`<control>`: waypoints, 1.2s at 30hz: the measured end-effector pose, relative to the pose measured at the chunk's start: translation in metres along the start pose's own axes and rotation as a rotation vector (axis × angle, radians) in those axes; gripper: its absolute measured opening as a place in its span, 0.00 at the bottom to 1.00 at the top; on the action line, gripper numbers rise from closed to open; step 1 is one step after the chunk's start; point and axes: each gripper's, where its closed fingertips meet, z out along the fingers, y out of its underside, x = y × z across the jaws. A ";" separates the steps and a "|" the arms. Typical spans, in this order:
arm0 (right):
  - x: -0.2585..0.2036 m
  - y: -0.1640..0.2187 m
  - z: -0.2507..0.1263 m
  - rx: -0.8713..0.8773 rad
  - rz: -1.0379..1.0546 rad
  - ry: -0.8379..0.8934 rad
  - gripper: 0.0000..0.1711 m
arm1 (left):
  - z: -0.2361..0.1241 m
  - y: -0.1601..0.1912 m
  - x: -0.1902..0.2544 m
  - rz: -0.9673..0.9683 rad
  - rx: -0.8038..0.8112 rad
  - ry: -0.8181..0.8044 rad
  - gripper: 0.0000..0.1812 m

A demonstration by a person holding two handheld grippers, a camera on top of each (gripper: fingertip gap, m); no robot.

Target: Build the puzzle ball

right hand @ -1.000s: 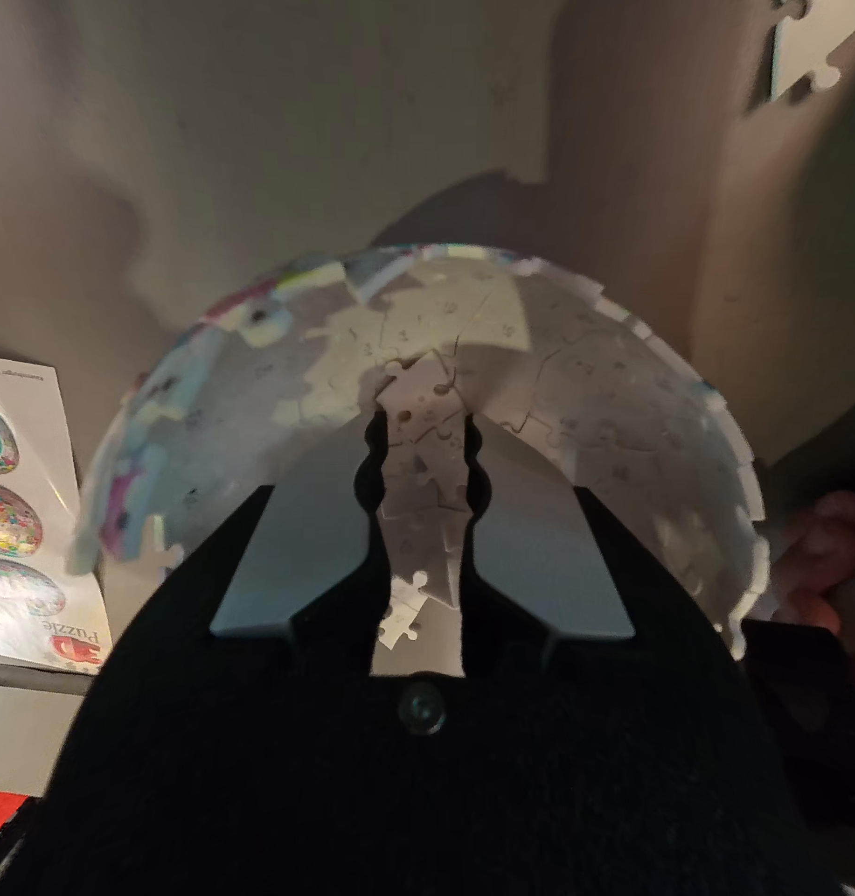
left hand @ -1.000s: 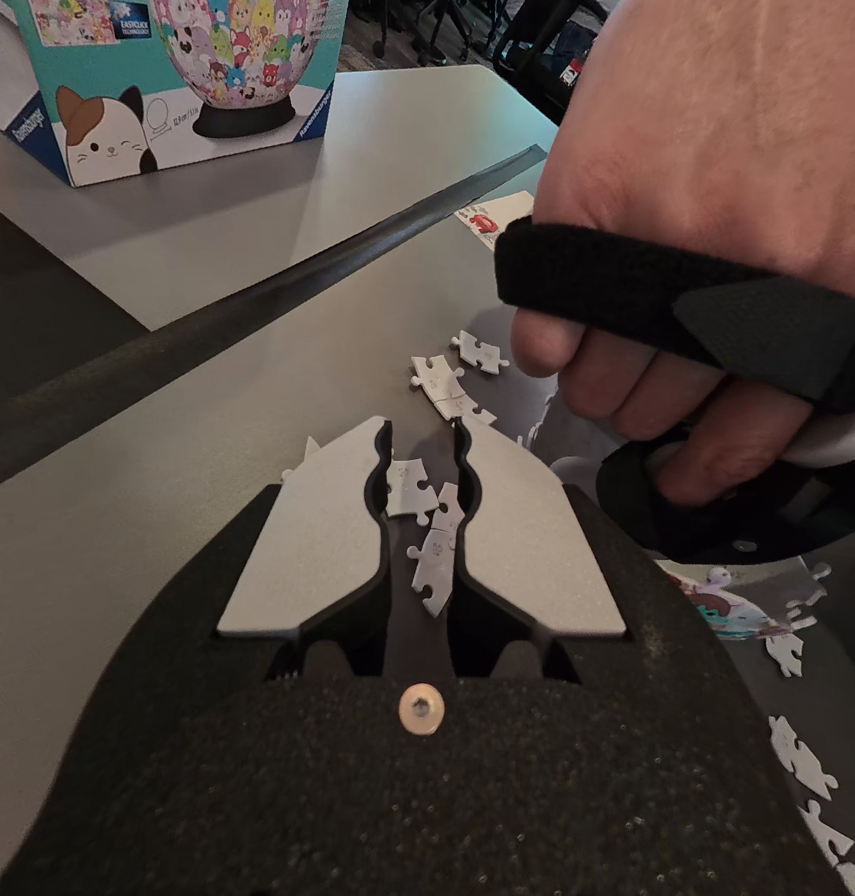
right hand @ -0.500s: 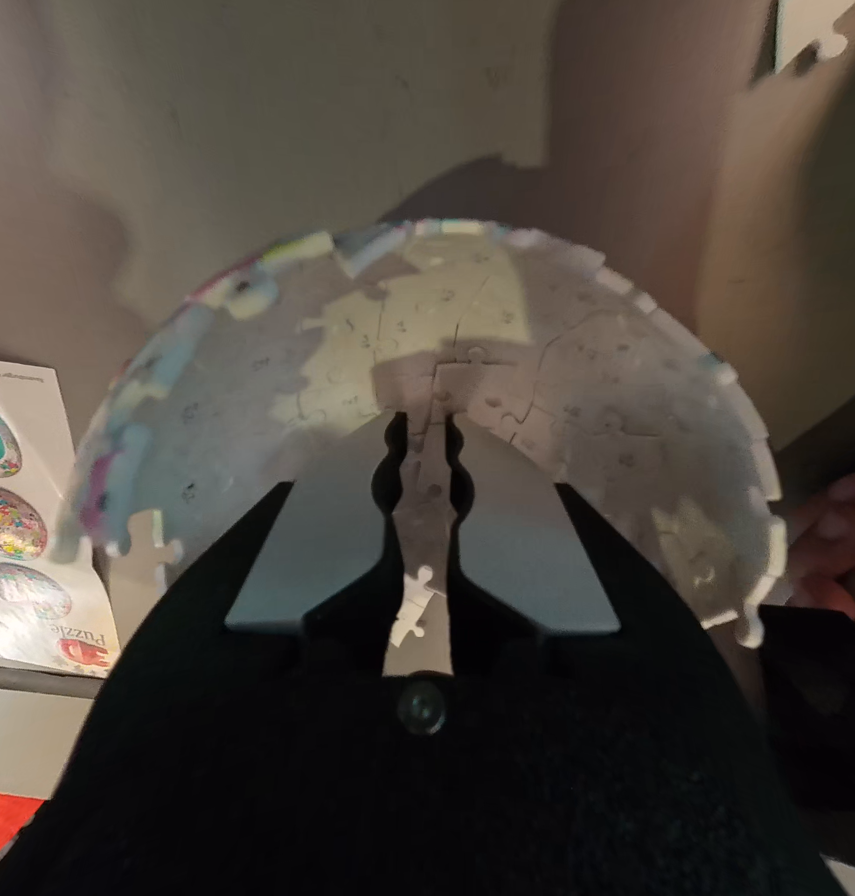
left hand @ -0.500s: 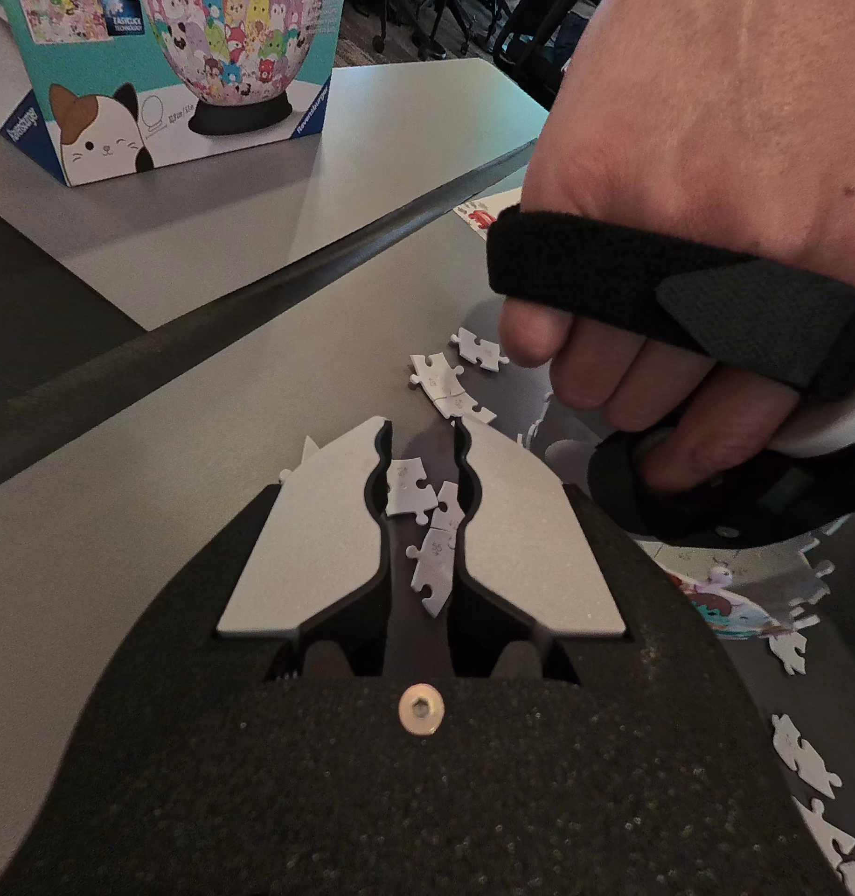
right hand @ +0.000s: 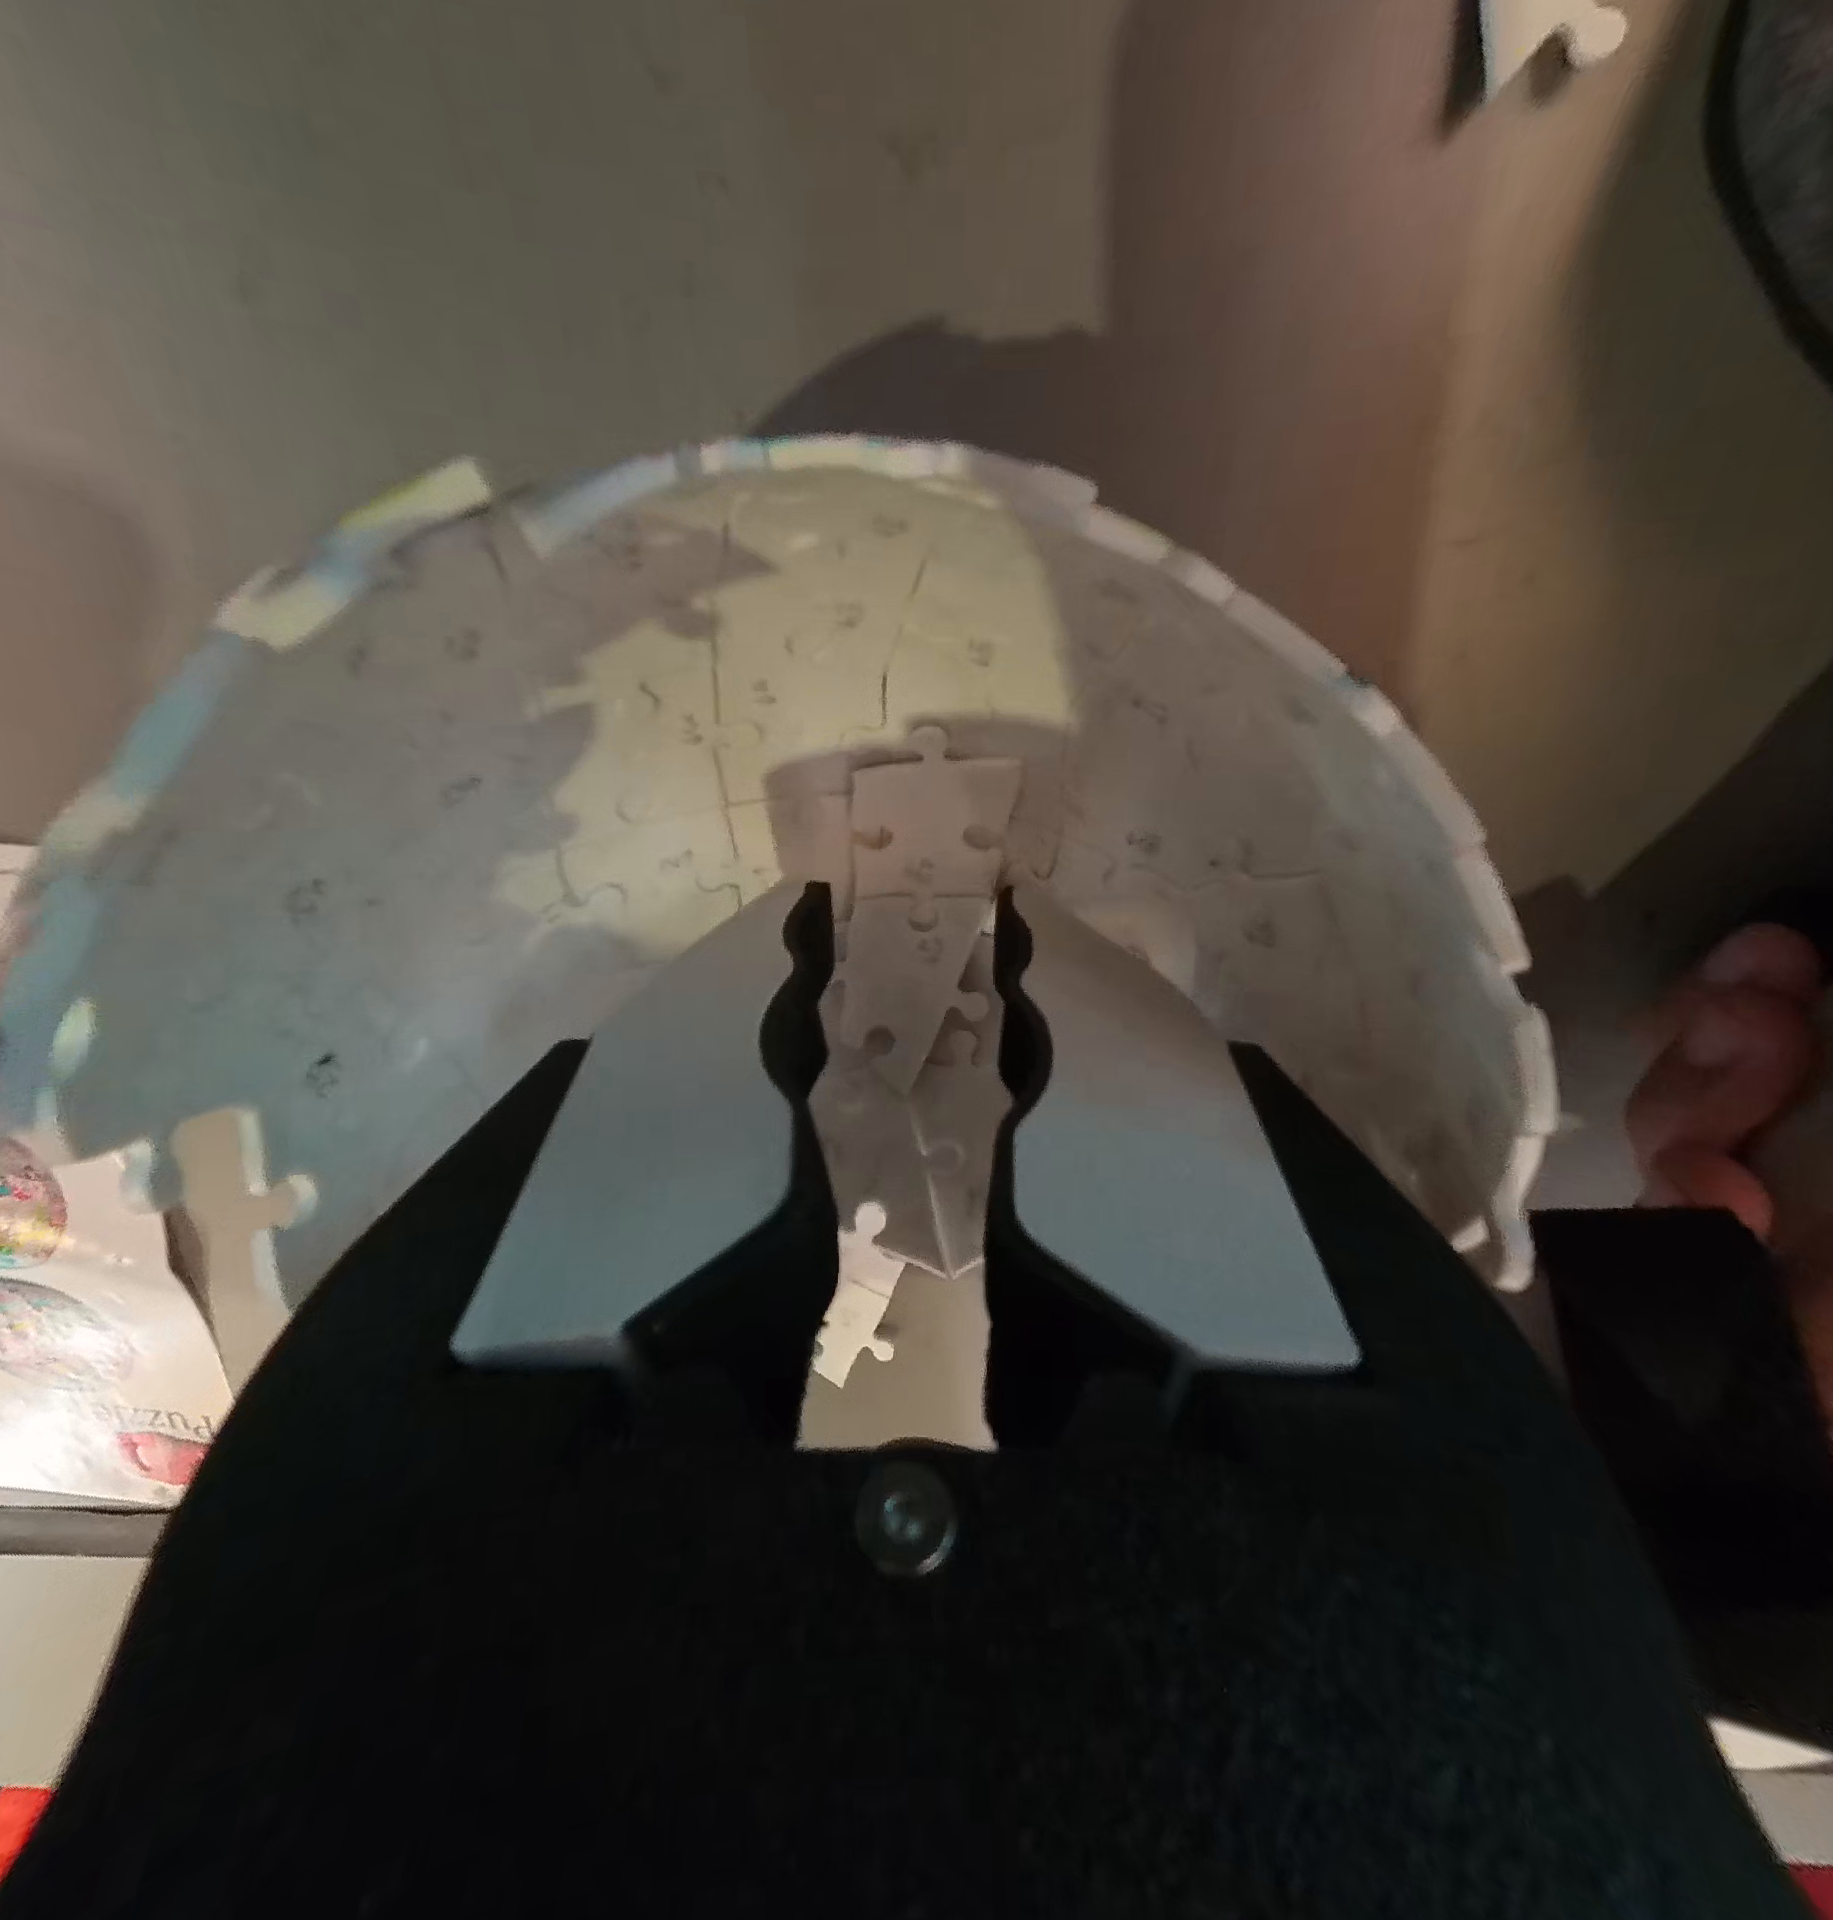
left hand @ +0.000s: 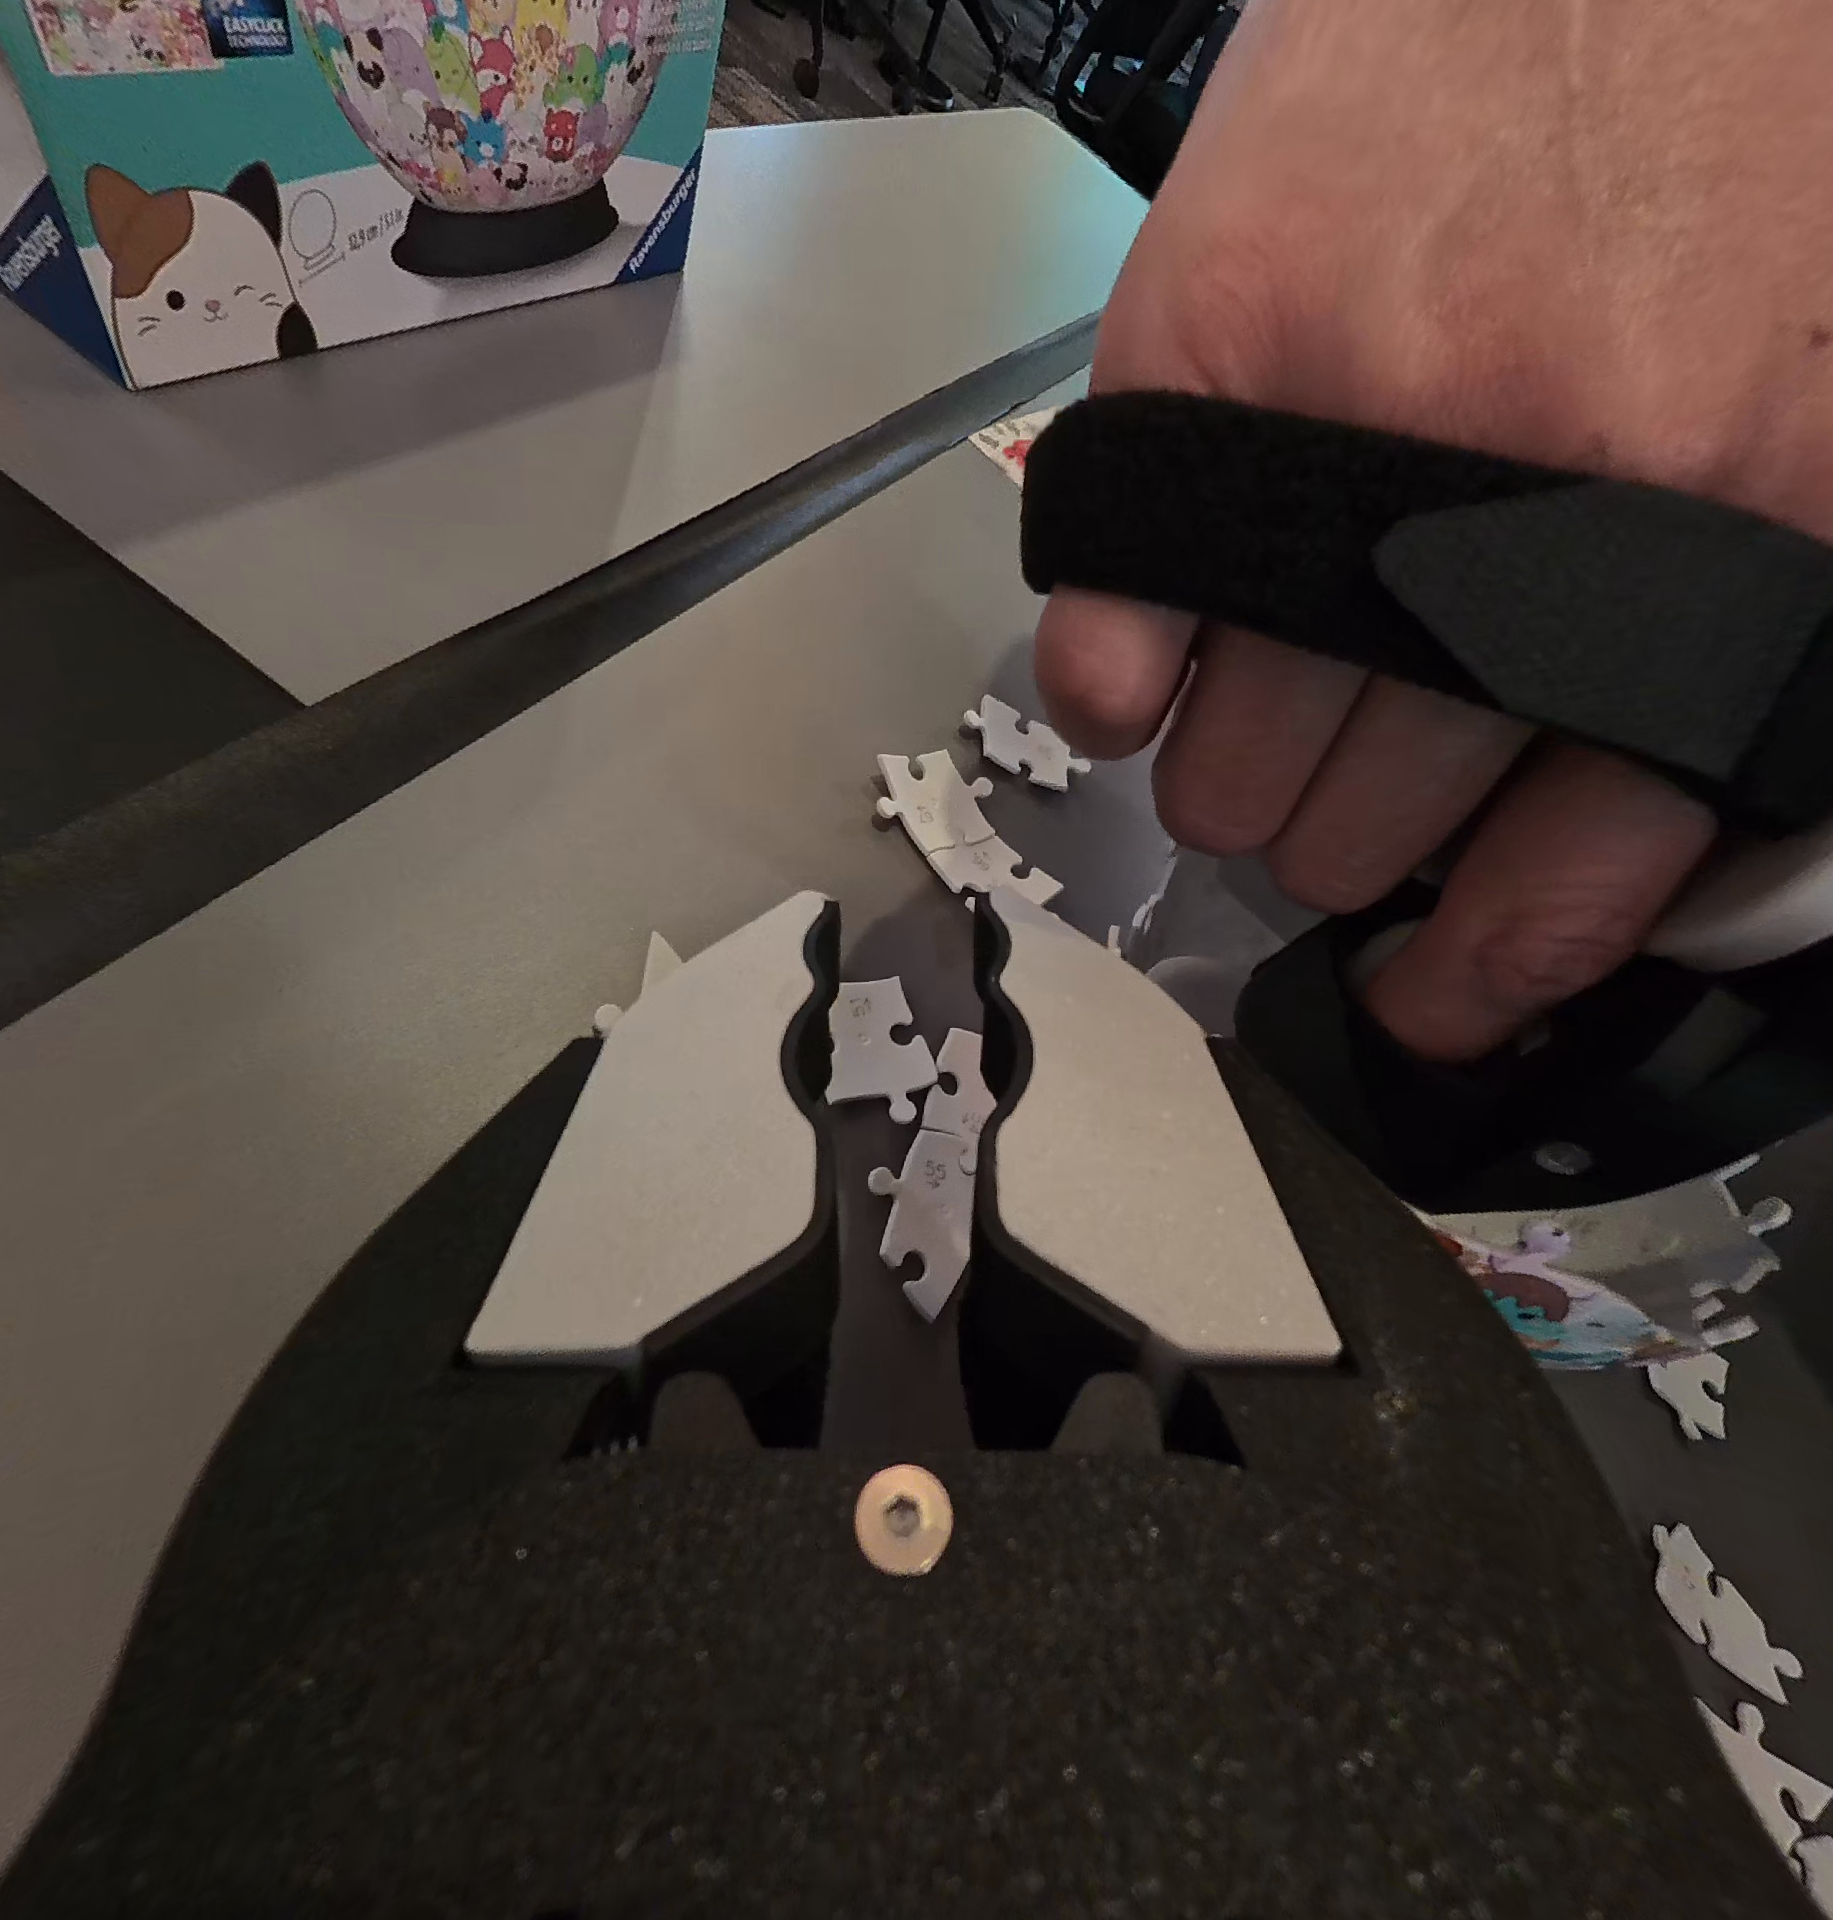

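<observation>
Grey table point(left hand: 392, 1039): loose white puzzle pieces point(left hand: 959, 821) at centre and 4 o'clock; puzzle box point(left hand: 299, 177) on adjoining table, 11 o'clock.

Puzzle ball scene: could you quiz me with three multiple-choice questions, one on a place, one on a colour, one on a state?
1. Where is the puzzle box? A on the far table; B on the floor; C in a gripper.
2. The loose pieces show which colour? A red; B pale grey; C black.
3. The puzzle ball is: A complete; B unstarted; C an open part-shell.

A: it stands beyond the dark gap.
B: plain backs face up.
C: its hollow inside shows.
</observation>
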 end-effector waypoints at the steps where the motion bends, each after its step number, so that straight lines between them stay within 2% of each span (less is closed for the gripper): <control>1: 0.001 0.000 0.000 -0.002 -0.003 0.005 0.17 | 0.000 0.000 0.000 0.001 0.000 -0.001 0.13; 9: -0.001 0.003 0.003 -0.026 -0.044 0.060 0.15 | -0.001 -0.001 -0.001 -0.001 0.005 -0.001 0.13; 20: 0.000 0.006 -0.009 -0.013 0.046 0.100 0.14 | -0.001 -0.001 -0.002 -0.010 0.012 0.003 0.13; 30: 0.007 0.009 -0.068 -0.041 0.190 0.269 0.14 | -0.014 -0.014 -0.008 -0.072 0.118 0.012 0.13; 33: 0.012 0.010 -0.096 -0.068 0.277 0.399 0.14 | -0.034 -0.033 -0.006 -0.150 0.210 0.037 0.14; 36: 0.015 0.019 -0.125 -0.099 0.388 0.558 0.14 | -0.069 -0.058 0.013 -0.267 0.301 0.150 0.20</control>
